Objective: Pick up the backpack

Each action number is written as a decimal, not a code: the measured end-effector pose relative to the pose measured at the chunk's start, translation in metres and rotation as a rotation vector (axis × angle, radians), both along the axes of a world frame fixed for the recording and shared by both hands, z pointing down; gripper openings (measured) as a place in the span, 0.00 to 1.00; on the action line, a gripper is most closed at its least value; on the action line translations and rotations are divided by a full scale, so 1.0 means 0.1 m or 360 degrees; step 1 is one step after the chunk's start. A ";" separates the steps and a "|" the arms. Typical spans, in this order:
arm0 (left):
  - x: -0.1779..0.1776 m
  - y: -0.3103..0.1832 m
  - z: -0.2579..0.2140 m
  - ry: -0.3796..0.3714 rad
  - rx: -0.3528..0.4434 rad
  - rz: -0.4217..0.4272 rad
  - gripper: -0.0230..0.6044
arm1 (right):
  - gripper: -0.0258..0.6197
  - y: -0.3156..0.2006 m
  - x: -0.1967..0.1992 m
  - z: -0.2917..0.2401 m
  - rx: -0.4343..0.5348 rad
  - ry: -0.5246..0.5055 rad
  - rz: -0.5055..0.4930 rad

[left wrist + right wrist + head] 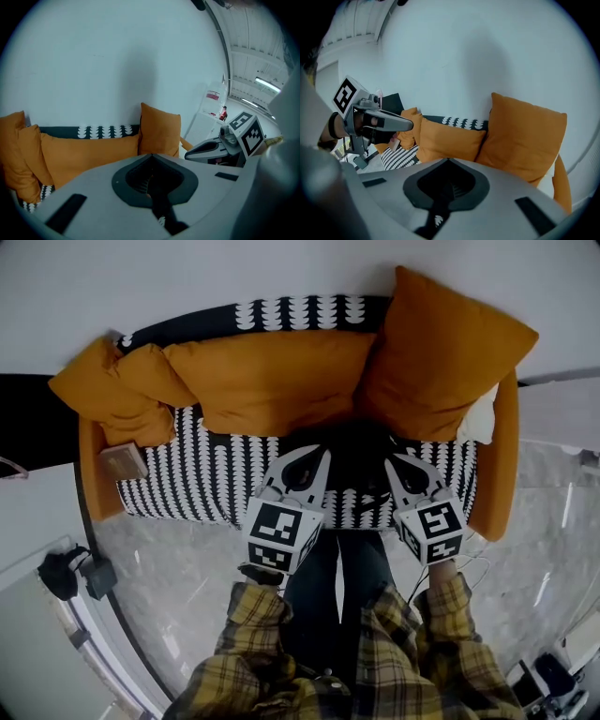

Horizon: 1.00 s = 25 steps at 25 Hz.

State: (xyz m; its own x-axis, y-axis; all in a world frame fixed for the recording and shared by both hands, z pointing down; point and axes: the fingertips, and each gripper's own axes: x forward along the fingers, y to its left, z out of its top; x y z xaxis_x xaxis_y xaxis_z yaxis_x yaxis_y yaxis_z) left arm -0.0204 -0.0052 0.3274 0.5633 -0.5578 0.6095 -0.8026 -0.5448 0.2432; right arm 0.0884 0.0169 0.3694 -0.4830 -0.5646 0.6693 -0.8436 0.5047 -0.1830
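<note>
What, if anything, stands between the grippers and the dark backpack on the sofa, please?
Nothing visible does. The backpack lies on the sofa seat just ahead of the shut left gripper and right gripper; the orange cushions sit behind it.

A living-room corner staged inside a larger hall: a sofa (pixel 187 474) with black-and-white patterned cover and orange cushions (pixel 272 381) against a plain white wall (pixel 187 277), glossy marble-look floor (pixel 169 568), industrial ceiling (pixel 253 56) with strip lights (pixel 265 83) beyond.

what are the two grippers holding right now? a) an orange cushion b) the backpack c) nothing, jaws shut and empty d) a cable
c: the left gripper and the right gripper each have their jaws closed together with nothing between them.
</note>
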 end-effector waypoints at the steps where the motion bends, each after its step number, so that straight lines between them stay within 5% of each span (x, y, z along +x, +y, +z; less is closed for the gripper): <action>1: -0.01 0.01 0.08 0.0002 -0.0021 -0.0007 0.07 | 0.06 0.01 0.00 0.06 -0.0011 0.0002 0.0002; 25: -0.21 0.39 1.48 -0.0085 -0.0382 -0.0126 0.07 | 0.06 0.27 0.11 1.12 -0.0268 -0.0007 0.0081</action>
State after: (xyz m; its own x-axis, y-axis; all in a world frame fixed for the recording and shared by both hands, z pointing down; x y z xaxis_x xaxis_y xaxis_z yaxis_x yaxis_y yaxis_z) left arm -0.0414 0.0333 0.4756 0.4869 -0.4349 0.7574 -0.8557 -0.4114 0.3139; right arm 0.0998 0.0435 0.4810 -0.4601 -0.4682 0.7544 -0.8662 0.4235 -0.2654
